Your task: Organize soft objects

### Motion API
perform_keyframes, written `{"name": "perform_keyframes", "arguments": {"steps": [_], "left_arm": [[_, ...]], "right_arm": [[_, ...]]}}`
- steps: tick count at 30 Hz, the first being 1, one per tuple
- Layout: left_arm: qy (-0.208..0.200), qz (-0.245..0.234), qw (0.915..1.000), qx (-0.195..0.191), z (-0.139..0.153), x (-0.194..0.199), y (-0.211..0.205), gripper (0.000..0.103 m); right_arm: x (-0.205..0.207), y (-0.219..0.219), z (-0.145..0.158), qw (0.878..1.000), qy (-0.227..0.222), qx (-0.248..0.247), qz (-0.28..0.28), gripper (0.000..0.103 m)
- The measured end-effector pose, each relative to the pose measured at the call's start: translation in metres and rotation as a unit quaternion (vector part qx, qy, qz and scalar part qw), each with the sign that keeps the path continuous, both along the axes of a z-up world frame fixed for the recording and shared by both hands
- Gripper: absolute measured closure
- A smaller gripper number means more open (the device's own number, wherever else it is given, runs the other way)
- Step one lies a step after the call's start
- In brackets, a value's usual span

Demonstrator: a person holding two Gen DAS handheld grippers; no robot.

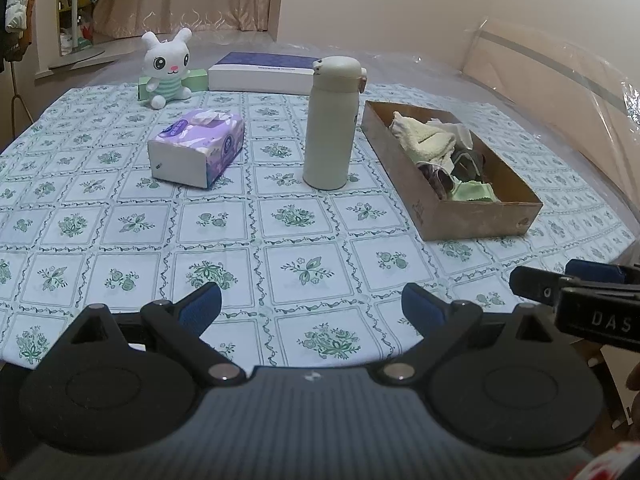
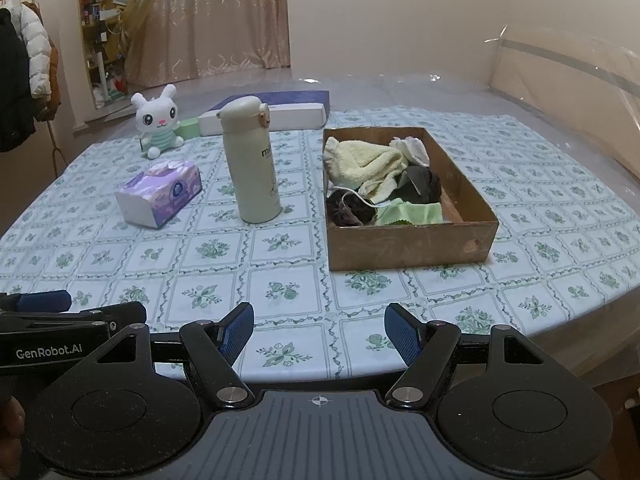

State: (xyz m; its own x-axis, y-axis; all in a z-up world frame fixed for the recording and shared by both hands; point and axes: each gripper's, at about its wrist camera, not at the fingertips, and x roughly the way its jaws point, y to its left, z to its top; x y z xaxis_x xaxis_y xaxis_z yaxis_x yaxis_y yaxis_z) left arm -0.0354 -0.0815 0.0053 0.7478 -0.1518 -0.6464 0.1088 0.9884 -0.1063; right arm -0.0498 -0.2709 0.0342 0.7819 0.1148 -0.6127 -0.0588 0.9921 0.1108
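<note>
A brown cardboard box (image 2: 408, 246) (image 1: 472, 218) sits on the right of the table, holding a pale yellow towel (image 2: 366, 162) (image 1: 424, 136), dark cloth pieces (image 2: 424, 184) and a light green cloth (image 2: 412, 214) (image 1: 474, 192). A white plush rabbit (image 1: 166, 68) (image 2: 156, 122) sits at the far left. A purple tissue pack (image 1: 198, 152) (image 2: 160, 192) lies mid-left. My left gripper (image 1: 312, 308) hovers open over the near table edge, nothing between its fingers. My right gripper (image 2: 320, 330) is also open and empty, near the front edge.
A cream thermos bottle (image 1: 332, 124) (image 2: 252, 160) stands upright between the tissue pack and the box. A flat blue-and-white box (image 1: 264, 72) (image 2: 272, 114) and a small green box (image 2: 188, 128) lie at the back. The floral tablecloth (image 1: 280, 240) covers the table.
</note>
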Motion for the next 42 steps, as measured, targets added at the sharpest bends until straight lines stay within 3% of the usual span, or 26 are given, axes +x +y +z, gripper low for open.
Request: {"name": "perform_keyframes", "arguments": {"steps": [42], "left_arm": [[0.001,-0.005,1.0000,-0.004,-0.0014,0.0009,-0.0012,0.007]], "right_arm": [[-0.0025,0.0000,0.0022,1.000,-0.005,0.000,-0.007,0.031]]}}
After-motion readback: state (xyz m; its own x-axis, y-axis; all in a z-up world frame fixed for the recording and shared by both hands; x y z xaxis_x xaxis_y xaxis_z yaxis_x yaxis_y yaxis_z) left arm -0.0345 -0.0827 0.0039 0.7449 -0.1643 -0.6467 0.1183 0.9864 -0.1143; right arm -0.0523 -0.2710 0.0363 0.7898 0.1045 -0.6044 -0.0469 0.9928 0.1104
